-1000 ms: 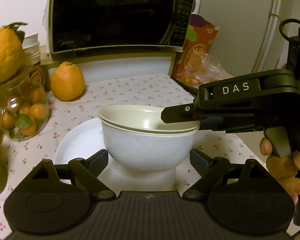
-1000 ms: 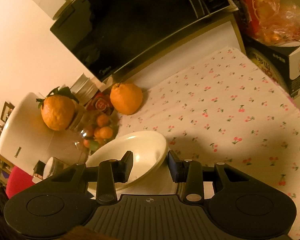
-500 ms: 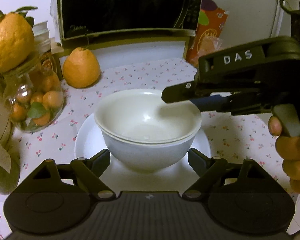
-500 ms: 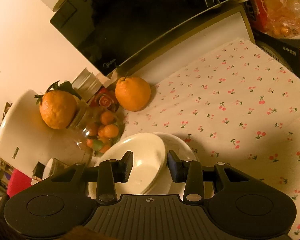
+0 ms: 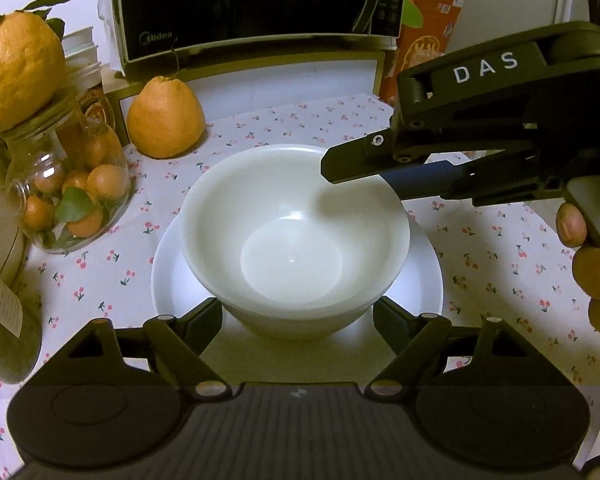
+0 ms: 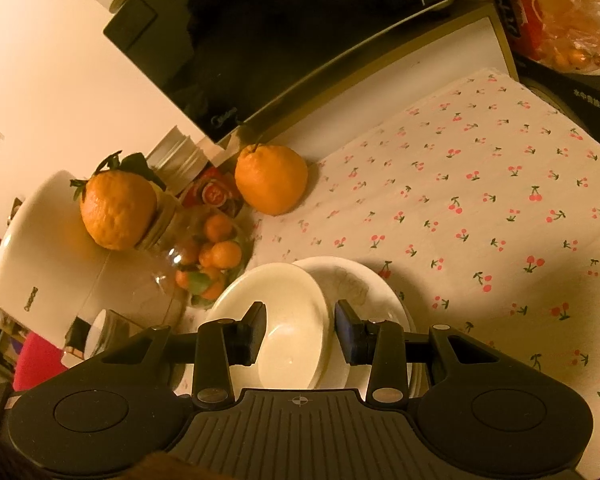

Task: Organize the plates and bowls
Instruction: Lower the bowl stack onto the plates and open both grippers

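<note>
Your stacked glossy white ceramic bowls sit nested, rims slightly offset, on a round white plate on the cherry-print tablecloth. Your left gripper straddles them at six o'clock, jaws closing, pads not pressing. Your right gripper, from three o'clock, clamps the upper bowl's rim, jaws narrowly parted.

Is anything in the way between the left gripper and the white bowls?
Nothing visible. The stacked bowls sit on the plate right between the left gripper's closing jaws, not yet touched.
</note>
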